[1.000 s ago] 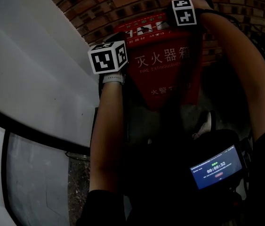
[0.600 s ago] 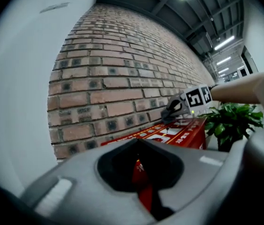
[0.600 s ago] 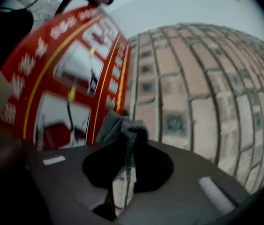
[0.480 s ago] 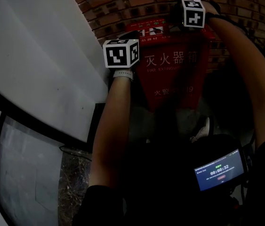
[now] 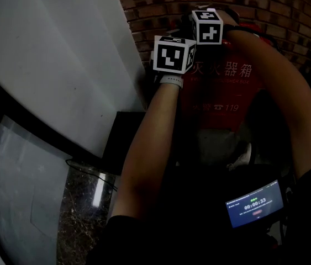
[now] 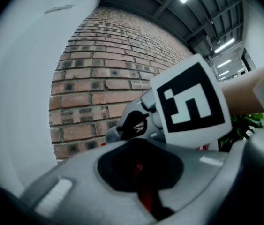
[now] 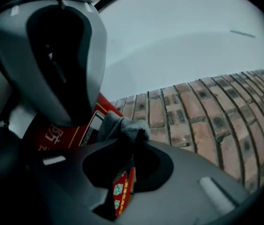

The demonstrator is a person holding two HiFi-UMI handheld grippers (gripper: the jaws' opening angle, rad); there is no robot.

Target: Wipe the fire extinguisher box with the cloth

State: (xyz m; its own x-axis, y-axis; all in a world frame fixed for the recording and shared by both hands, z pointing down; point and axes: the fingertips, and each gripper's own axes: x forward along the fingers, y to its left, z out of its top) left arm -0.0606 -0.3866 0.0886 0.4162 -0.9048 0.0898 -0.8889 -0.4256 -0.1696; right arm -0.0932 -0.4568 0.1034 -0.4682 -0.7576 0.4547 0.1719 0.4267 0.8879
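Two grippers drawn together at the box's top edge

In the head view the right gripper (image 7: 127, 142) has slid left along the top of the fire extinguisher box (image 5: 227, 101) and now sits almost touching the left gripper (image 6: 139, 149) at upper centre; half a second ago the two were well apart. The box is red with white lettering and fills the centre right of that view; it stands against a brick wall (image 5: 161, 4), with a pale wall panel (image 5: 61, 65) across the left. In the right gripper view the jaws pinch a grey cloth (image 7: 122, 127), which bunches just above them at frame centre; the box's red edge shows through the gap below. In the left gripper view the jaws are together and hold nothing I can make out; only a red sliver shows in the slit. The shift suggests a wiping stroke running leftward along the box's upper rim, nearing its left corner; the front face probably remains to be wiped.
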